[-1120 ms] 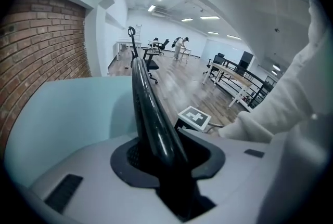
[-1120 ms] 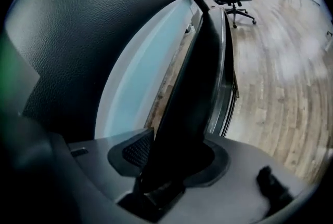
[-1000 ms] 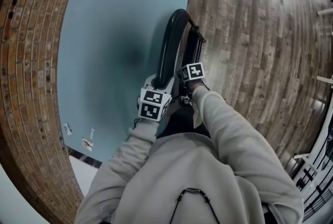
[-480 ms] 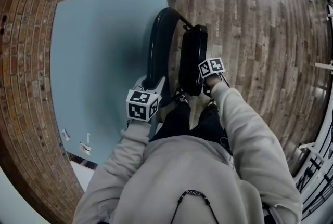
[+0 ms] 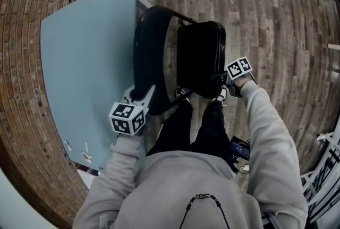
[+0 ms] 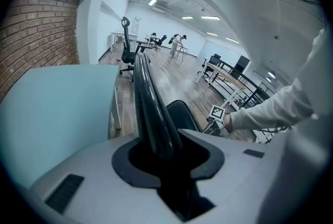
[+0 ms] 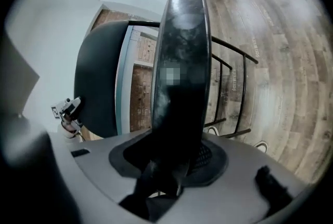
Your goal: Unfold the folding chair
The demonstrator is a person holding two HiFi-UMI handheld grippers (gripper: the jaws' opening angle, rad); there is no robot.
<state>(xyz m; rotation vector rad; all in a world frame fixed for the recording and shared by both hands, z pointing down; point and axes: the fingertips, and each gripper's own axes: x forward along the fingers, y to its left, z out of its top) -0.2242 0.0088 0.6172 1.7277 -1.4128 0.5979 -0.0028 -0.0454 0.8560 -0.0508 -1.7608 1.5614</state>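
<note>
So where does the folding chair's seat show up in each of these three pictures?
Head view: the seat is the black panel just right of centre.
Left gripper view: the seat is a small dark shape just right of centre.
Right gripper view: the seat is the tall dark slab up the middle.
Shared landmark: the curved black backrest, beside it everywhere.
</note>
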